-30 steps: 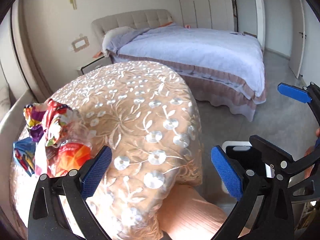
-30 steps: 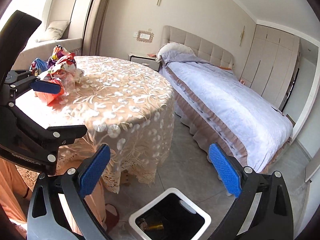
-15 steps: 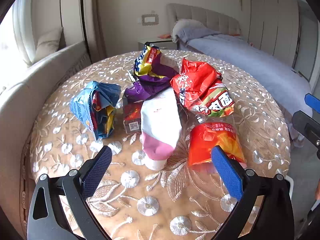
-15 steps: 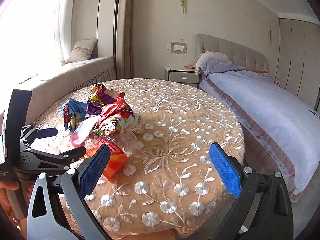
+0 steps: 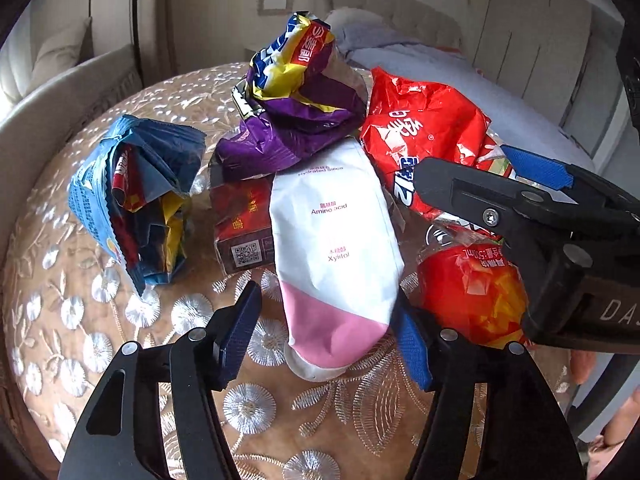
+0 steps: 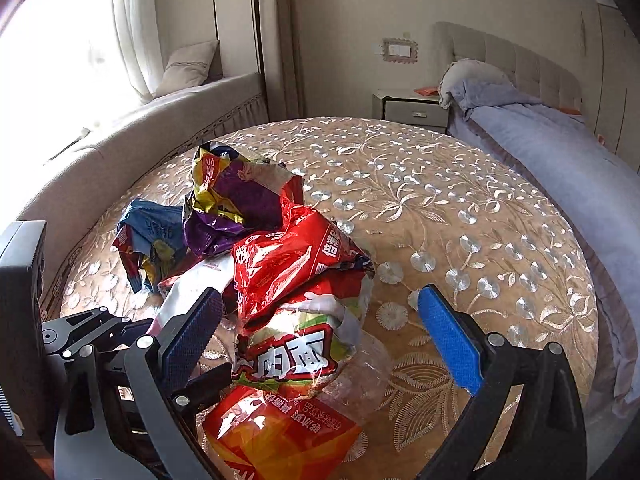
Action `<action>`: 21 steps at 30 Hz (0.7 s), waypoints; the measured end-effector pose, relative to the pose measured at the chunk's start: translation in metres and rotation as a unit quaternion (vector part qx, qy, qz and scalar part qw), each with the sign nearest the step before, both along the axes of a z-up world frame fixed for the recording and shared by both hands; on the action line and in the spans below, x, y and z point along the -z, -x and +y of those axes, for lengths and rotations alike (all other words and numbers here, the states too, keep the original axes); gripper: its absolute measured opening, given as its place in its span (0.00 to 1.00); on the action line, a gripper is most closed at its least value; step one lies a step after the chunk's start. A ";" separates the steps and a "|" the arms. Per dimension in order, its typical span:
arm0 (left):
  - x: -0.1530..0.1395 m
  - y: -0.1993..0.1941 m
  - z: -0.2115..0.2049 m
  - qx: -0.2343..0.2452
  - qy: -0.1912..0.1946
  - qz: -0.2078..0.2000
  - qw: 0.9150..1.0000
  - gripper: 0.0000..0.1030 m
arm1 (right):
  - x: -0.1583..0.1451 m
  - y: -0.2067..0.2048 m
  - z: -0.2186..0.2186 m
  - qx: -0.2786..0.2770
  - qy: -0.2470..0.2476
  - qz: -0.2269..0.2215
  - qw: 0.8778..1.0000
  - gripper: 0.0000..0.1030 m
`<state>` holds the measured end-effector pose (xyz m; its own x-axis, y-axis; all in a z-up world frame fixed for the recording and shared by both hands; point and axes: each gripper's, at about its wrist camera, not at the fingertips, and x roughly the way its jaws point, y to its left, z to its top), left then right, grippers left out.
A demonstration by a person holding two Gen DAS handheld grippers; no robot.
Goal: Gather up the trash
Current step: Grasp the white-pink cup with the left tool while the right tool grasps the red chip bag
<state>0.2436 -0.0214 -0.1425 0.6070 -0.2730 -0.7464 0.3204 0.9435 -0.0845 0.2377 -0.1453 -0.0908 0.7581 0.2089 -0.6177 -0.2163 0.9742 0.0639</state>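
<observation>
- Bench (image 6: 460, 208) carries the trash heap at its 9 o'clock side.
- White-and-pink tube (image 5: 336, 248) lies with its long axis toward 12 o'clock, cap end between the spread left gripper (image 5: 326, 344) fingers.
- Right gripper (image 6: 320, 340), also spread, straddles the red wrapper (image 6: 292, 264).

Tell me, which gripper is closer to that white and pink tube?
Left. The left gripper straddles the white and pink tube, open. The right gripper hangs beside it, over the red noodle bag.

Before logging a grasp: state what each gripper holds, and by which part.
Nothing held. The left gripper straddles the white-and-pink tube, jaws open; the right gripper is open around the red wrapper.
</observation>
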 end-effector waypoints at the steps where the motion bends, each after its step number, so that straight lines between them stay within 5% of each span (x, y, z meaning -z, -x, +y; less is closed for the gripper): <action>1: 0.000 -0.001 -0.001 0.001 -0.001 -0.001 1.000 0.46 | 0.002 -0.001 -0.001 -0.002 -0.007 0.005 1.000 0.77; 3: -0.002 -0.002 0.001 -0.003 0.007 -0.003 1.000 0.34 | 0.006 -0.002 -0.004 -0.010 -0.027 0.018 0.999 0.48; 4: -0.002 0.000 -0.001 -0.005 0.007 -0.006 1.000 0.34 | 0.006 -0.001 -0.006 -0.005 -0.029 0.017 0.999 0.44; 21: -0.062 0.084 -0.003 -0.020 0.013 -0.107 0.994 0.33 | -0.042 0.089 -0.042 0.017 -0.021 -0.089 0.996 0.44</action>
<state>0.1599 -0.0246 -0.0806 0.7619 -0.2639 -0.5915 0.2969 0.9539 -0.0432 0.1489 -0.1868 -0.0484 0.8618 0.2041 -0.4644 -0.1946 0.9785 0.0688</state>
